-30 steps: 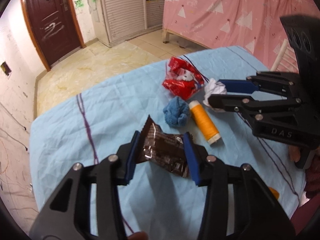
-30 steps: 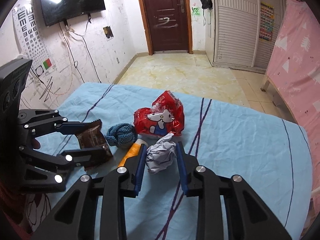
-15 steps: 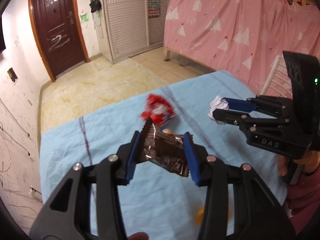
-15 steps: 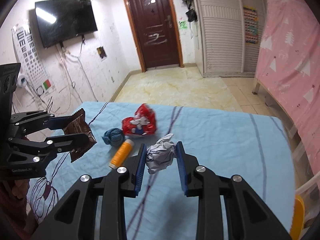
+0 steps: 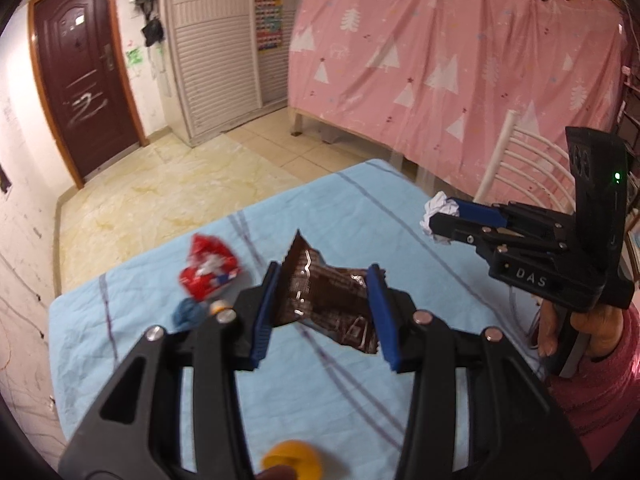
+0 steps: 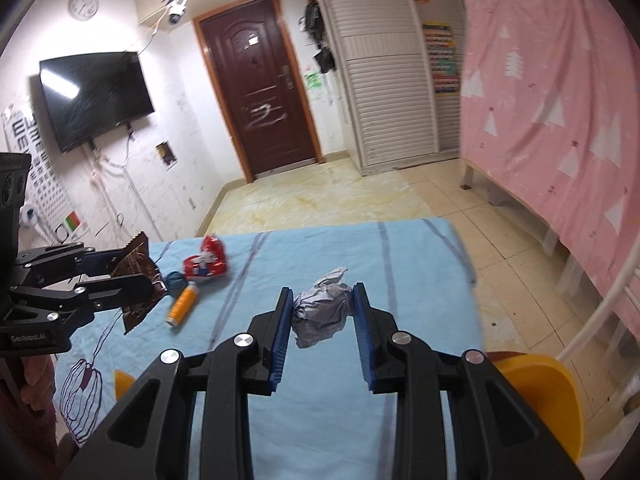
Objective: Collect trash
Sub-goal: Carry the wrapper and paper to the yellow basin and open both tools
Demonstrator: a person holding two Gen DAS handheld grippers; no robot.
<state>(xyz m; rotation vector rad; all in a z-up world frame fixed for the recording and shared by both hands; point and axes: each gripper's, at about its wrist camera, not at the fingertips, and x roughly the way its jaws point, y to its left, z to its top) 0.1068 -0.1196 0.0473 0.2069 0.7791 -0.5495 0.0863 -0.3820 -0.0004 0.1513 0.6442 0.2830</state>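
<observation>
The left tool [image 5: 326,312] has its two blue-padded fingers closed most of the way on a dark brown snack wrapper [image 5: 328,302], which is pinched between the pads and held up off the desk [image 5: 360,216]; the crinkled foil sticks out above and below the fingers. In the right wrist view the same wrapper [image 6: 138,276] shows in the left tool [image 6: 128,276], out to the left of the right tool.

The right tool [image 6: 322,324] is closed to a narrow gap on a crumpled ball of white paper [image 6: 322,312], squeezed between its blue pads and lifted above the blue cloth covering the desk [image 6: 420,248]. From the left wrist view that paper ball [image 5: 434,216] pokes out of the right tool's [image 5: 444,222] tip, to the right of the left tool and well apart from the wrapper.

Left on the desk, ahead and to the left of the left tool, lie a red printed bag [image 5: 210,270], a small blue yarn ball [image 5: 188,314] just beside it, and an orange thread spool [image 6: 182,304] next to the yarn. A yellow object [image 6: 536,392] sits below the right tool on its right; what it is cannot be told.
</observation>
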